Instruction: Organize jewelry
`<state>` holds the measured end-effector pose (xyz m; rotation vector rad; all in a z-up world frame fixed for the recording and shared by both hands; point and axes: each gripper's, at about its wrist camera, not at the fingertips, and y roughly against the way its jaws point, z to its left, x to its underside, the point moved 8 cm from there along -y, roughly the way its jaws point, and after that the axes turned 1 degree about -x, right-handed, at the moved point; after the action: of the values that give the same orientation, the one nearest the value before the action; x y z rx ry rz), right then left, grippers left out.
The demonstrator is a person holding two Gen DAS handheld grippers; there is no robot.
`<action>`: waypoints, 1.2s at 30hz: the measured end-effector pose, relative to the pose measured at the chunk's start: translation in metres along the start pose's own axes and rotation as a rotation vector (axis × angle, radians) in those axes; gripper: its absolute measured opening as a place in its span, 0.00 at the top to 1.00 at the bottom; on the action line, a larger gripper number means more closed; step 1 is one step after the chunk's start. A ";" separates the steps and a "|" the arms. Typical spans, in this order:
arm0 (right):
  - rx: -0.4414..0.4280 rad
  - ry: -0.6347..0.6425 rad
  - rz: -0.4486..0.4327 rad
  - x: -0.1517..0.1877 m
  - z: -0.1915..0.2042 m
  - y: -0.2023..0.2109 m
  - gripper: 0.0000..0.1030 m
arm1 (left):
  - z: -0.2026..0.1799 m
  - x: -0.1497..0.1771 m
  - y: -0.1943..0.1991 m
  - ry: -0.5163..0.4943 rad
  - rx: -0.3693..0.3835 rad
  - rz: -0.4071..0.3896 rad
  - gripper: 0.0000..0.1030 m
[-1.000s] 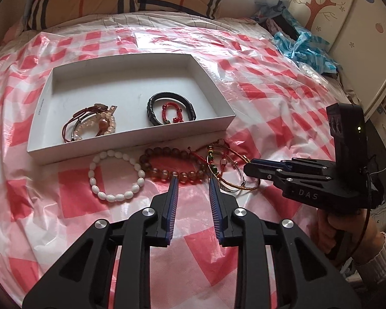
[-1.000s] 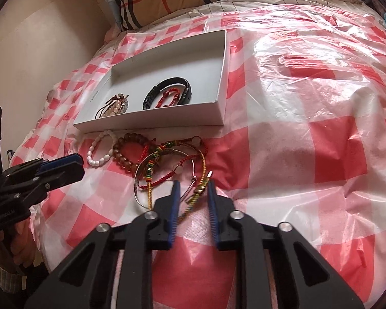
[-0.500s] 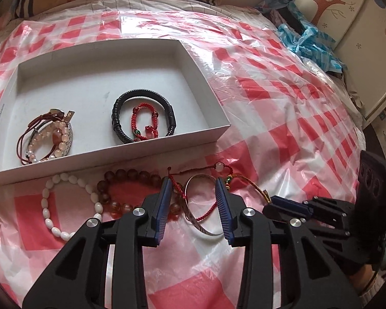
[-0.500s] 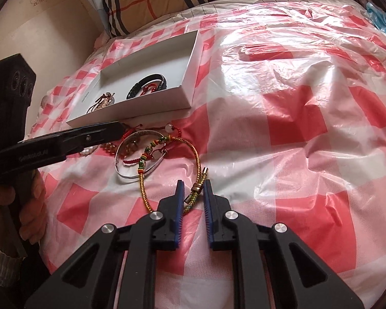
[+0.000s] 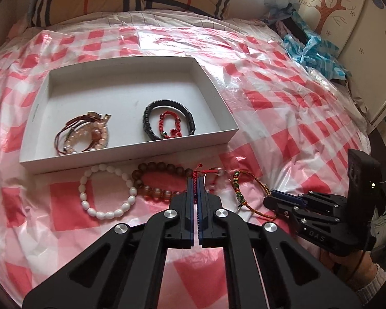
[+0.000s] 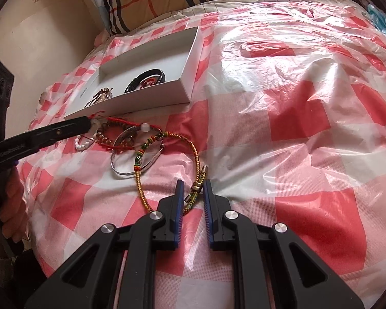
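Item: red cord bracelet (image 5: pixel 210 172), on the bed beside the white box (image 5: pixel 131 152). My left hand-held gripper (image 5: pixel 195 180), apart half a second ago, now clamps its cord. Right hand-held gripper (image 6: pixel 193 188) stays apart around the gold braided cord (image 6: pixel 196 154). Ready for boxing.

From my left wrist camera I read the letters "DAS" on the side of the right gripper (image 5: pixel 271 199). On the white box (image 5: pixel 34 113) a small line of print runs along the left rim, but it is too small for me to read.
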<state>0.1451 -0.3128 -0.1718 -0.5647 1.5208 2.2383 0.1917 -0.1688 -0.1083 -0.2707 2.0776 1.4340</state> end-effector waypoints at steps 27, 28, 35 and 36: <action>-0.065 -0.006 -0.059 0.002 0.026 0.042 0.92 | 0.014 0.061 0.042 0.055 -0.004 0.000 0.98; -0.070 0.000 -0.058 0.004 0.029 0.044 0.92 | 0.018 0.061 0.045 0.065 -0.007 -0.006 0.98; -0.080 0.005 0.016 0.020 0.034 0.035 0.92 | 0.062 0.071 0.061 0.167 -0.030 -0.012 0.98; -0.076 -0.002 0.026 0.022 0.032 0.032 0.91 | 0.069 0.072 0.061 0.180 -0.032 -0.009 0.98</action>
<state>0.1068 -0.2925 -0.1478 -0.5678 1.4560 2.3236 0.1285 -0.0708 -0.1185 -0.4359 2.1933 1.4860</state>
